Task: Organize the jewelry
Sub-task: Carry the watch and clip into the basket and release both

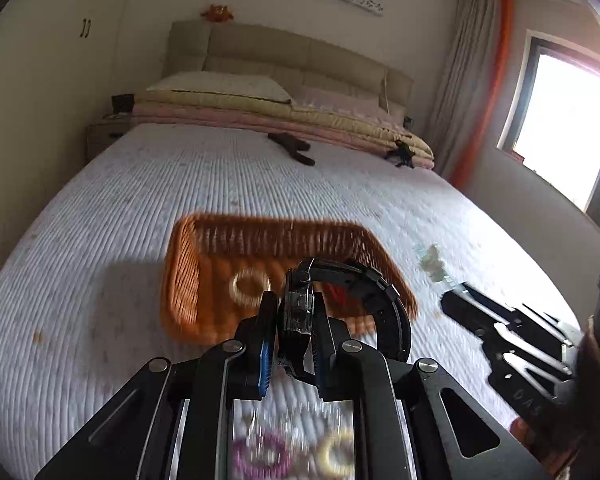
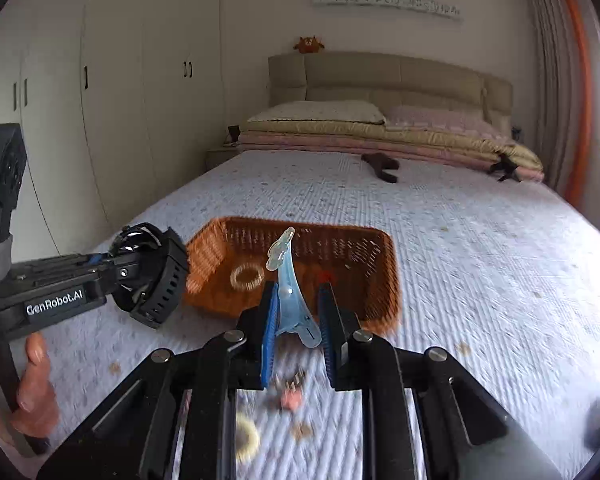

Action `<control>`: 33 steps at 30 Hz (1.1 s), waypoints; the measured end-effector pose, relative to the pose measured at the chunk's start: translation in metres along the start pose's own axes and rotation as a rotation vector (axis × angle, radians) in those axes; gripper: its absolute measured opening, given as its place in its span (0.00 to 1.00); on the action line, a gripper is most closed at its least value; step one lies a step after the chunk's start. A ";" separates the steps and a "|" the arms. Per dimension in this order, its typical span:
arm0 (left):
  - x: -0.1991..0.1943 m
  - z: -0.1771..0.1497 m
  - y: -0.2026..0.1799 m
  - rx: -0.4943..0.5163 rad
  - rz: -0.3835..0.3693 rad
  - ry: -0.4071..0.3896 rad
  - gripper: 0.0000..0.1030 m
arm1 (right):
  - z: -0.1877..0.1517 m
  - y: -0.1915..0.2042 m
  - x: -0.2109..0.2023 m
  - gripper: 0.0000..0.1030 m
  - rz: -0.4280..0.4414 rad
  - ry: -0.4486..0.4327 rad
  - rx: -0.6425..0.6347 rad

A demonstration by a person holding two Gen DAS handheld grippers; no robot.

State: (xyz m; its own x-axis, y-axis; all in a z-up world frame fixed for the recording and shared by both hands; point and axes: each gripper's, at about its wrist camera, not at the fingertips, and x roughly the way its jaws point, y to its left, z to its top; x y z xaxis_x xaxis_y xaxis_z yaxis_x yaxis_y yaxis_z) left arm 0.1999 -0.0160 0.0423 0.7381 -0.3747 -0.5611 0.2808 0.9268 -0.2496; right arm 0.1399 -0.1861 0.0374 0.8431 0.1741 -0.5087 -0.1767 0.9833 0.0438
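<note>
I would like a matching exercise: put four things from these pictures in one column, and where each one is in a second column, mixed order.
Things:
1. black watch
2. blue hair clip
3. cream ring
4. purple scrunchie

Places:
A. inside the orange basket
B. on the bedcover, in front of the basket
C. in the left hand-held gripper
D. in the right hand-held gripper

Pairs: 1-C, 2-D, 3-A, 4-B
</note>
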 end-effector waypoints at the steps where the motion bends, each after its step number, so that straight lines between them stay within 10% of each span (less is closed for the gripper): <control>1: 0.009 0.010 0.001 0.001 0.000 -0.001 0.16 | 0.007 -0.002 0.010 0.21 -0.002 0.005 0.005; 9: 0.082 0.038 0.012 -0.043 0.054 0.053 0.16 | 0.053 -0.039 0.117 0.21 0.047 0.168 0.143; 23: 0.169 0.011 0.027 -0.019 0.117 0.225 0.16 | 0.023 -0.042 0.193 0.21 0.050 0.397 0.186; 29: 0.156 0.013 0.030 -0.030 0.154 0.192 0.51 | 0.019 -0.046 0.194 0.26 0.052 0.392 0.193; 33: 0.131 0.019 0.032 -0.047 0.107 0.134 0.54 | 0.021 -0.056 0.181 0.44 0.047 0.353 0.202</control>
State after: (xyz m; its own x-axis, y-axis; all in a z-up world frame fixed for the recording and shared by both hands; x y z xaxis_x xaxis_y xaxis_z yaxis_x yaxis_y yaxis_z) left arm 0.3178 -0.0347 -0.0241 0.6732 -0.2770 -0.6857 0.1733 0.9605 -0.2178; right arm 0.3136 -0.2088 -0.0388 0.6039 0.2251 -0.7646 -0.0779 0.9714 0.2245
